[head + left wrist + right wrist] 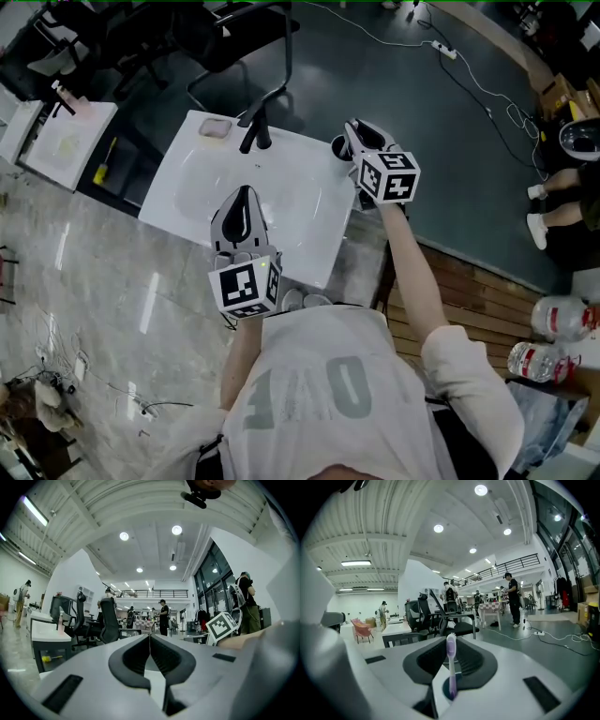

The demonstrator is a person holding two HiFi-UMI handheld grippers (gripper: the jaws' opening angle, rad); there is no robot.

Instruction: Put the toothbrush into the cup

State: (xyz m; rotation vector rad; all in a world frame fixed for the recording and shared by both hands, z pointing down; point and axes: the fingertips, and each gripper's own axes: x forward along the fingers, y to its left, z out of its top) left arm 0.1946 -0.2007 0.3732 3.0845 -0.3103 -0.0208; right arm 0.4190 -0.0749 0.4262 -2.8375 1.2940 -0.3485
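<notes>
Head view: both tools were over a white table (187, 192) with a shallow basin moulded into it. A black faucet (255, 127) stood at its far edge, with a small pink dish (215, 128) just to the faucet's left.

Left tool (246, 192): held above the basin's near side, pointing away from the person, marker cube (246, 286) at its rear. In the left gripper view, the left tool (150, 641) had its jaws pressed together along one line, with nothing between them.

Right tool (357, 127): held at the table's far right corner, marker cube (387, 176) behind it. A dark cup (338, 147) stood just beside its tip, partly hidden by it.

Right gripper view: the right tool (451, 645) was clamped on a purple-and-white toothbrush (451, 667). The brush stood upright between the dark pads, head uppermost and clear of them. Its lower end sat inside a dark round opening (459, 686) below the jaws, apparently the cup's mouth. Depth of entry could not be read. The toothbrush itself could not be made out in the head view.
</notes>
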